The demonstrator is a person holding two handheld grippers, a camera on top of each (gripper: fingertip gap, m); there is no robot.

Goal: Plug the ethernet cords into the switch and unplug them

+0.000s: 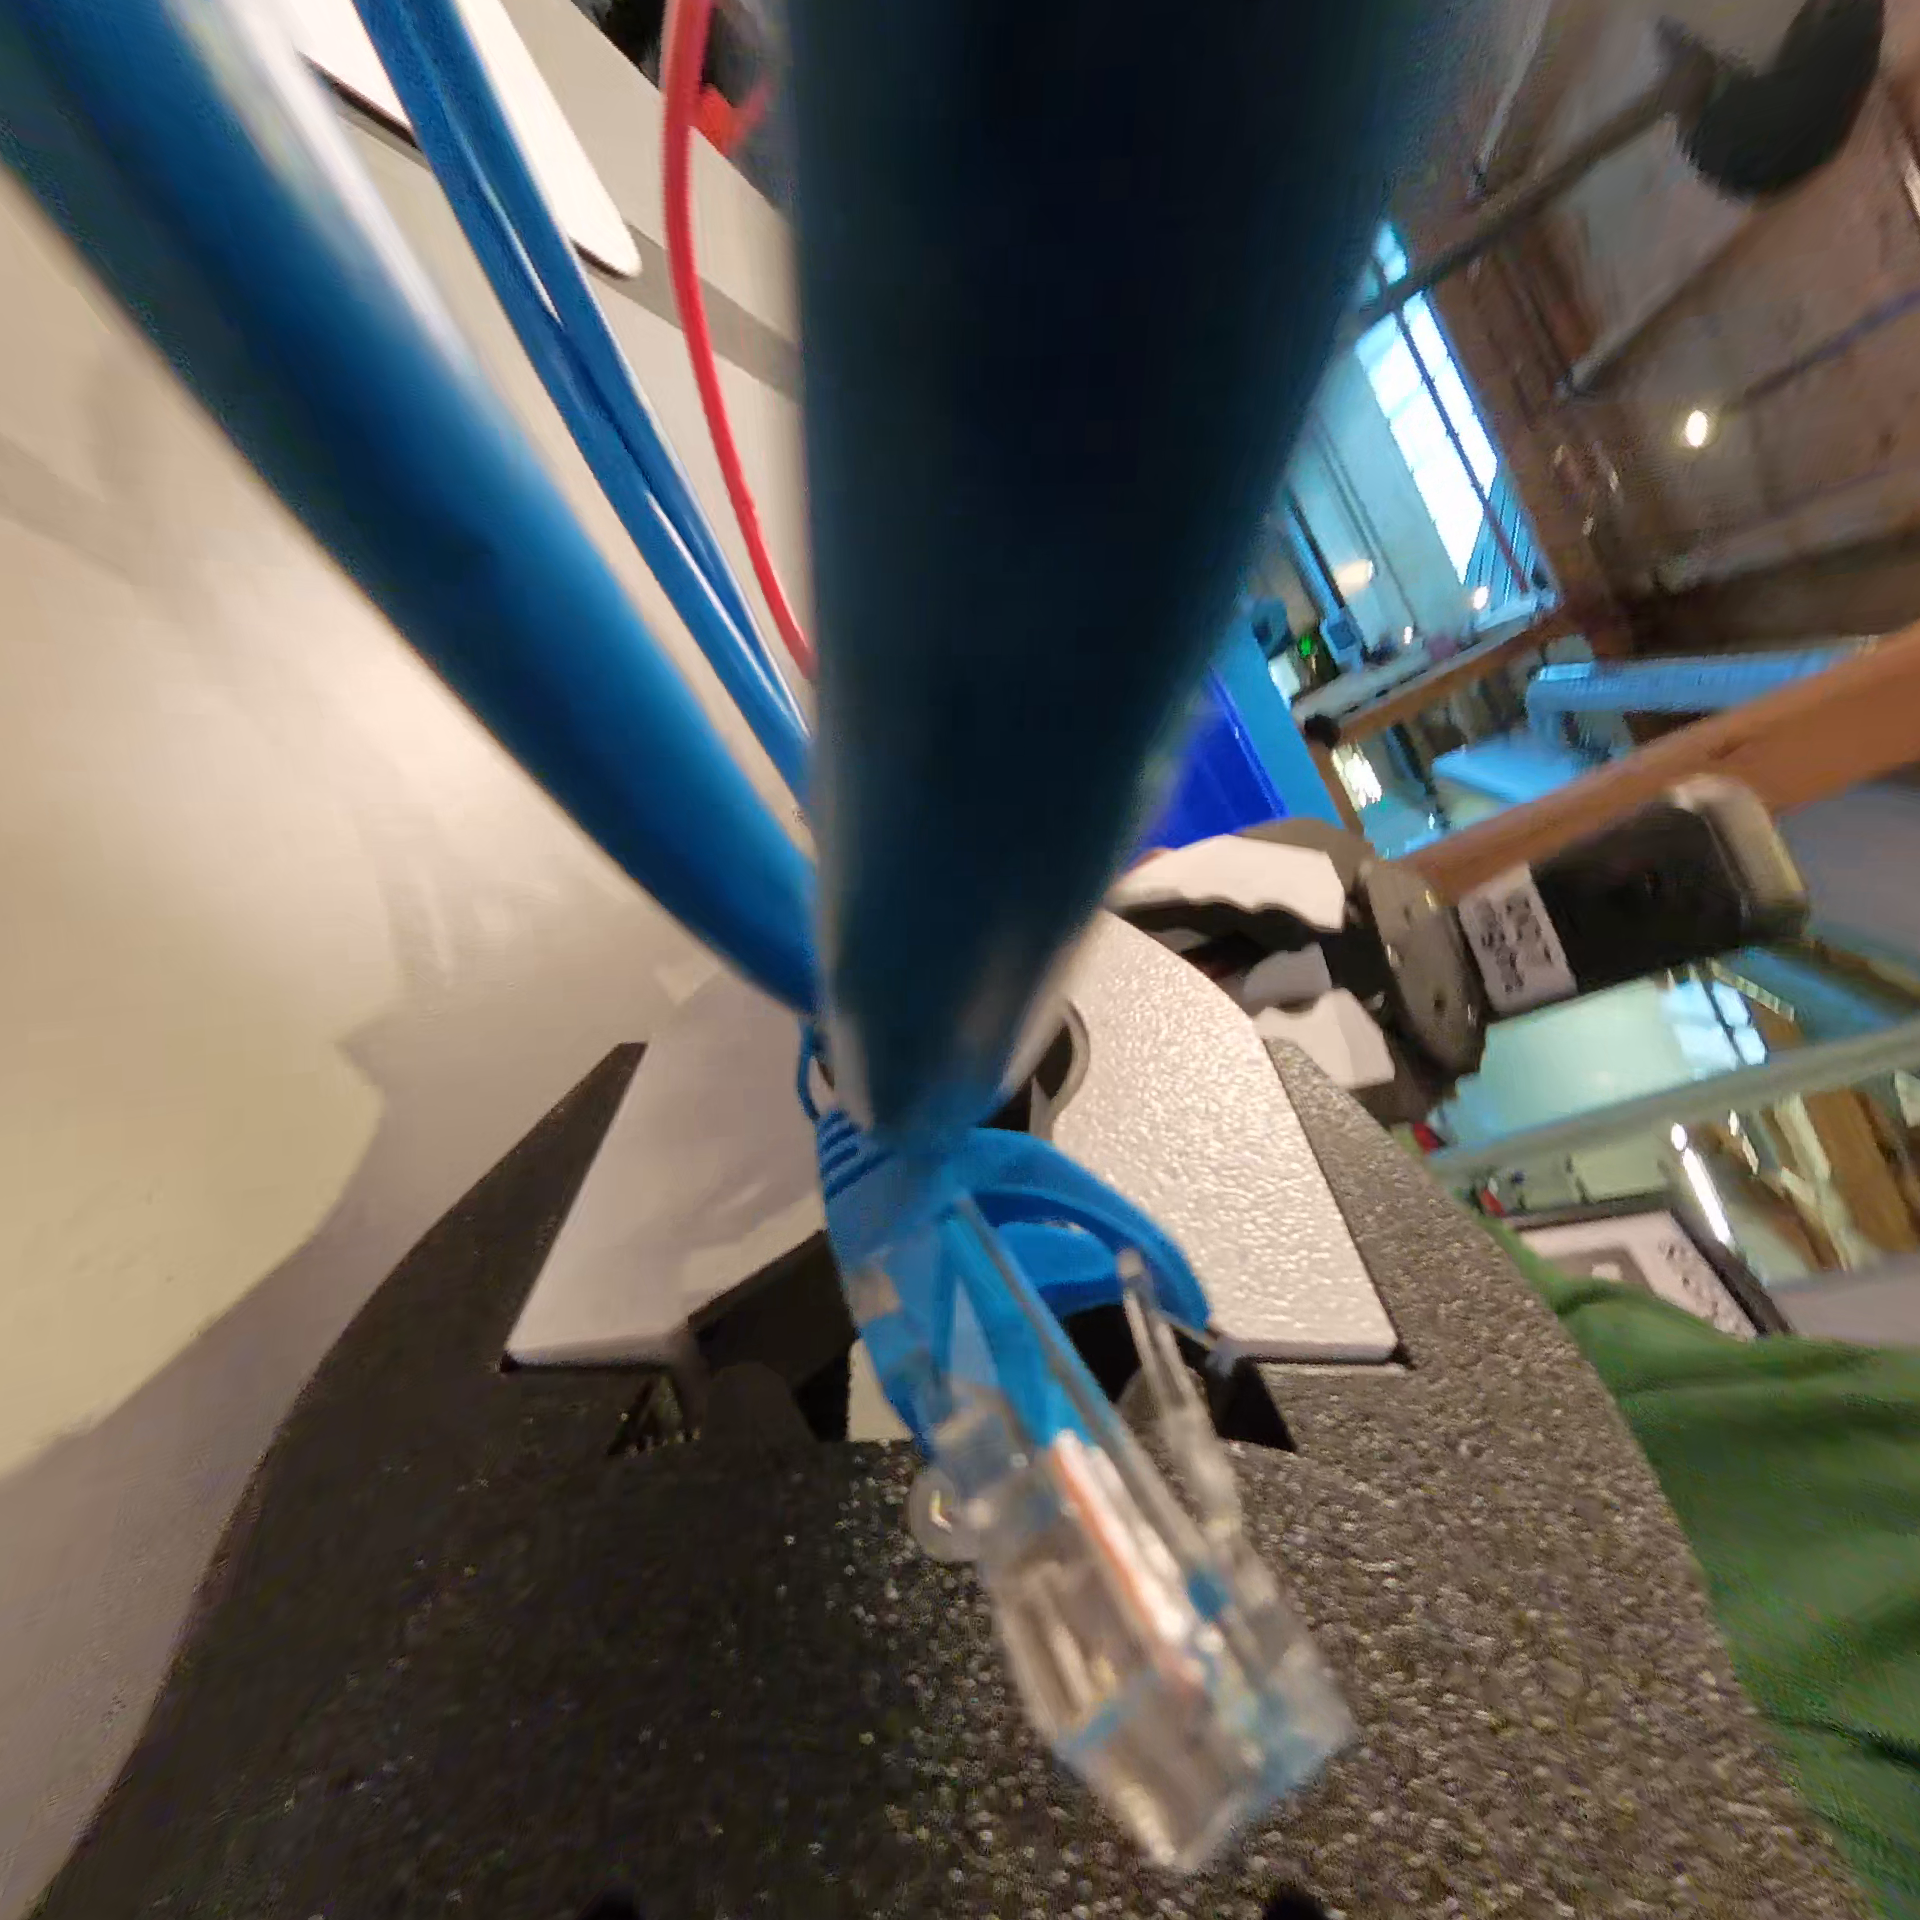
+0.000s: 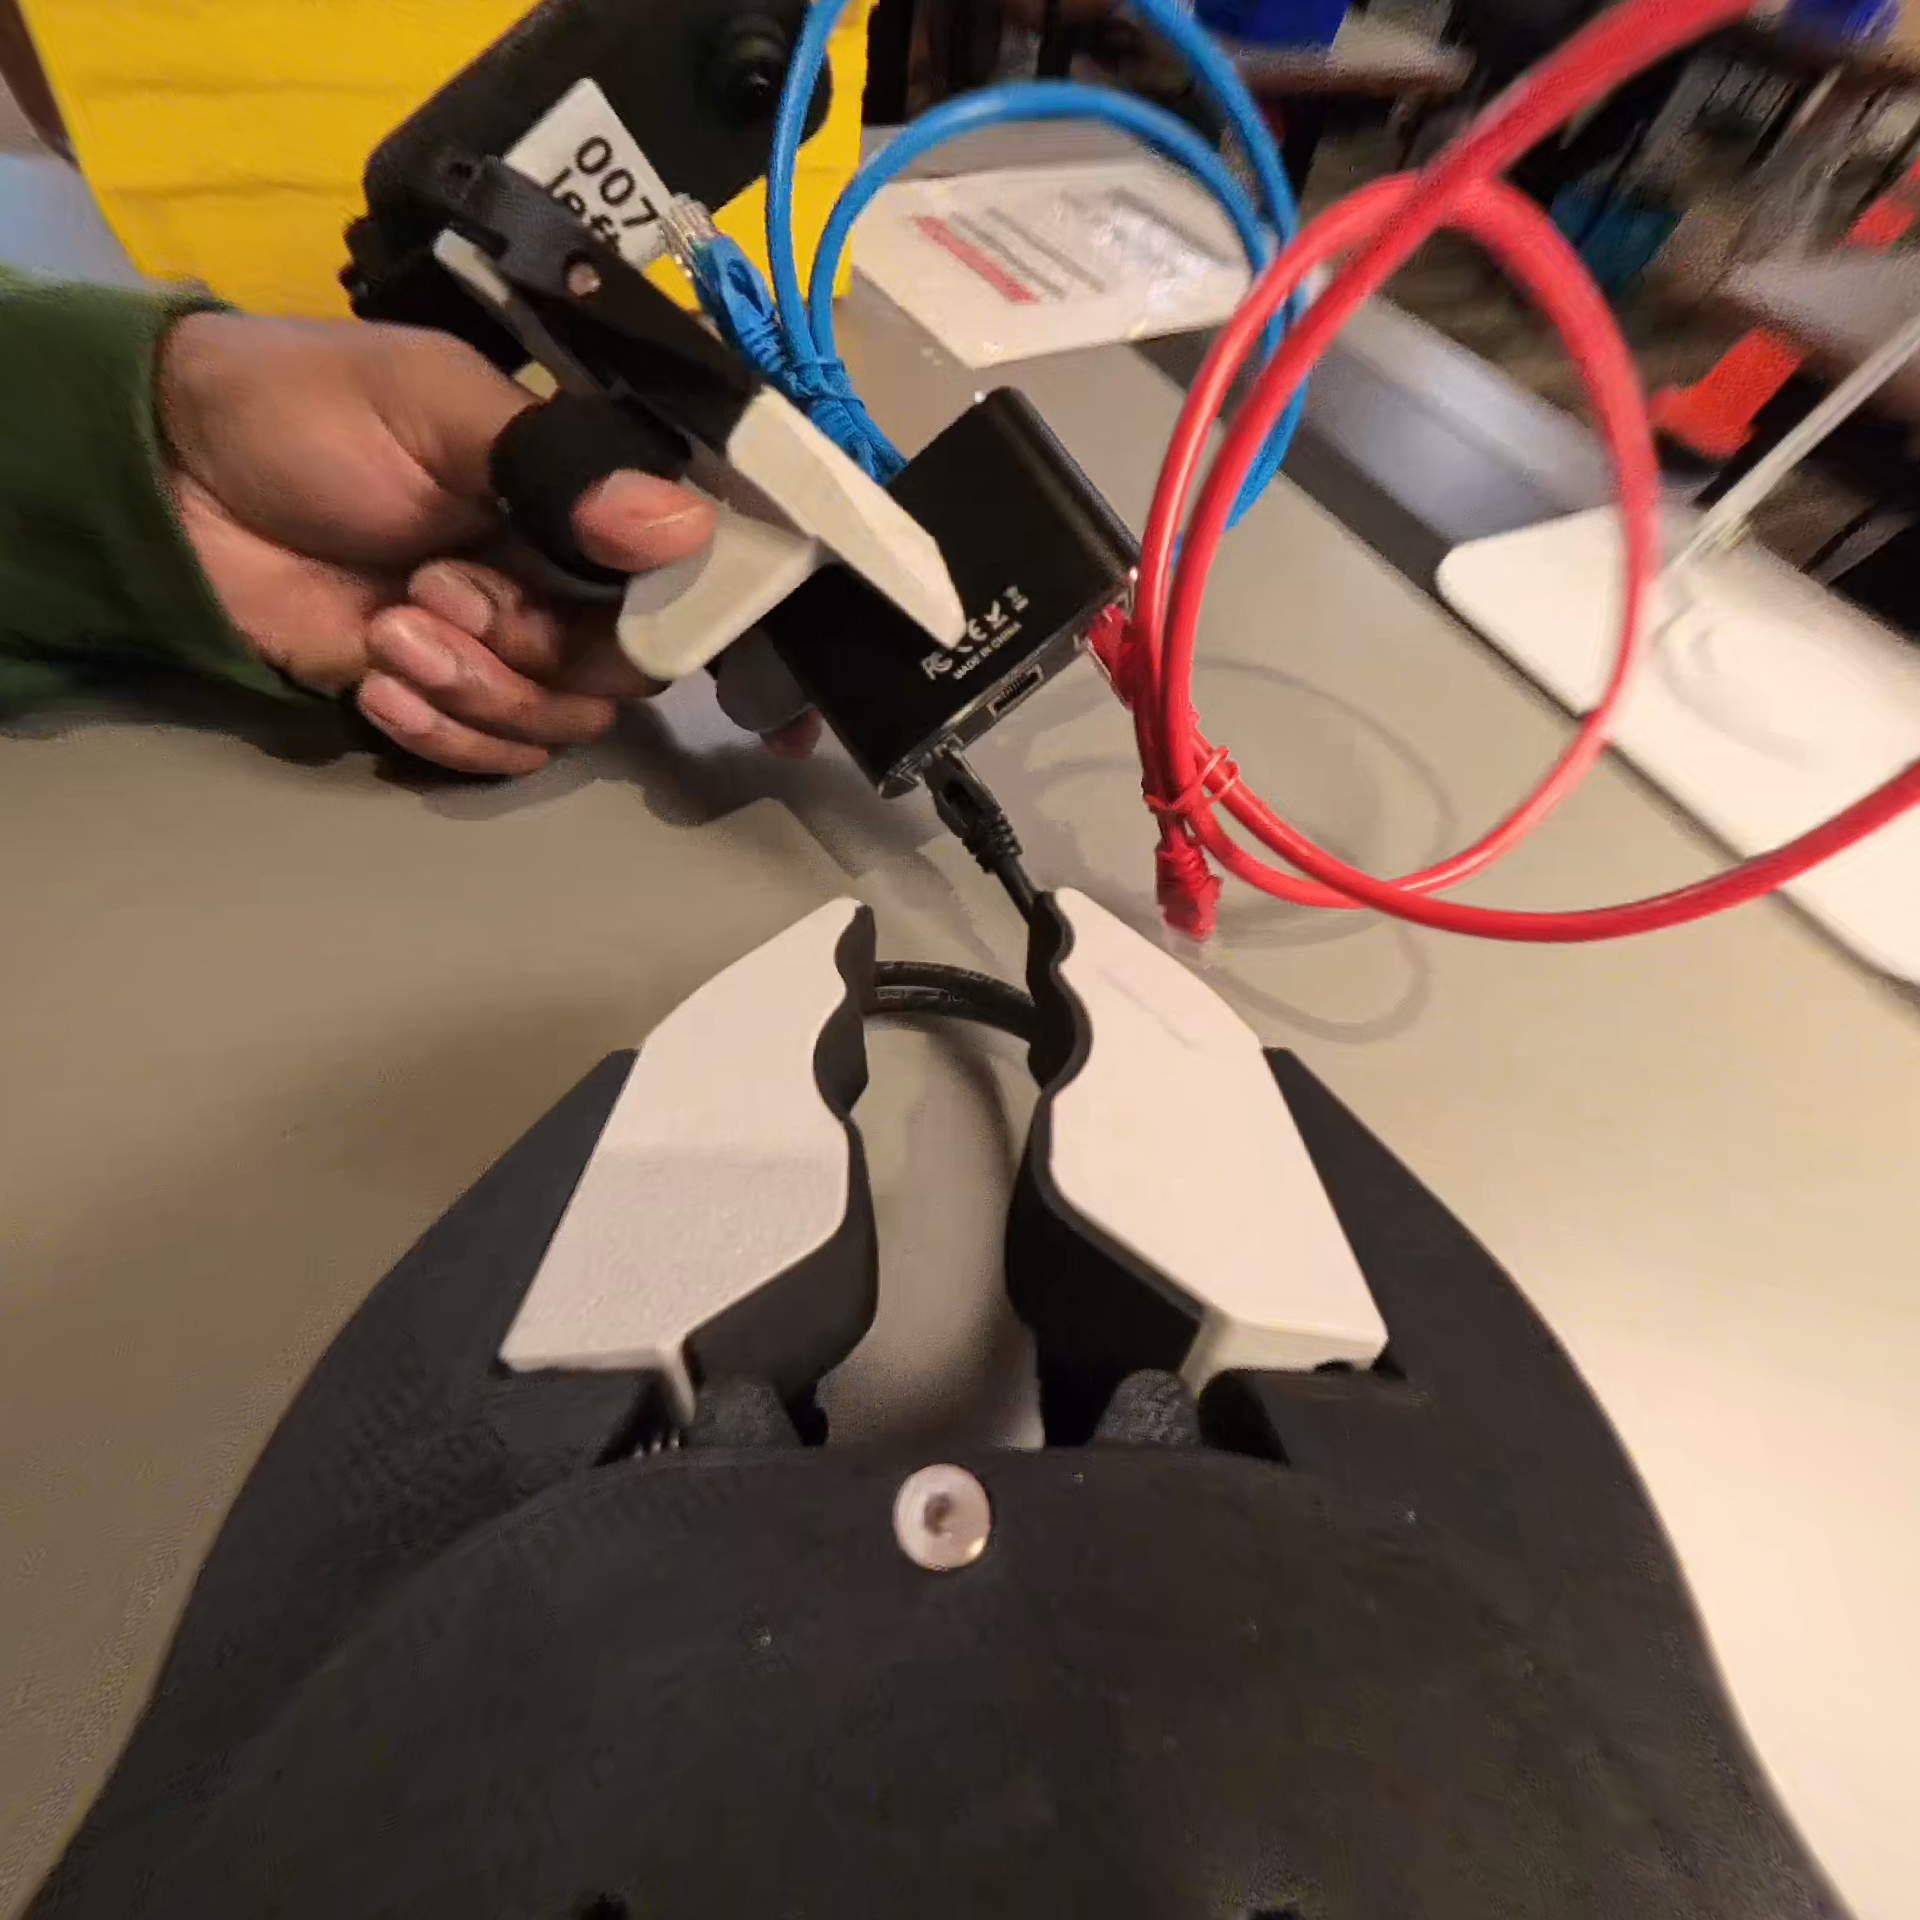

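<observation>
My left gripper [image 2: 862, 665] is shut on the black switch [image 2: 987, 540] and holds it tilted above the grey table [image 2: 416, 1039]. In the left wrist view the switch [image 1: 1039, 416] fills the middle between the fingers of that gripper [image 1: 862, 997]. A bundled blue cord [image 2: 1039, 104] meets the switch's far end, and its free clear plug [image 1: 1143, 1621] hangs toward the camera. A red cord [image 2: 1455, 520] goes into the switch's right side, and its other plug [image 2: 1190, 904] dangles. A black cord [image 2: 982, 821] goes into the near end and runs between the fingers of my open right gripper [image 2: 951, 920].
A person's hand [image 2: 364, 499] in a green sleeve holds the left gripper. A yellow box [image 2: 208, 104] stands at the back left. A sleeved paper sheet [image 2: 1039, 239] lies behind the switch. A white stand base [image 2: 1714, 644] sits at the right.
</observation>
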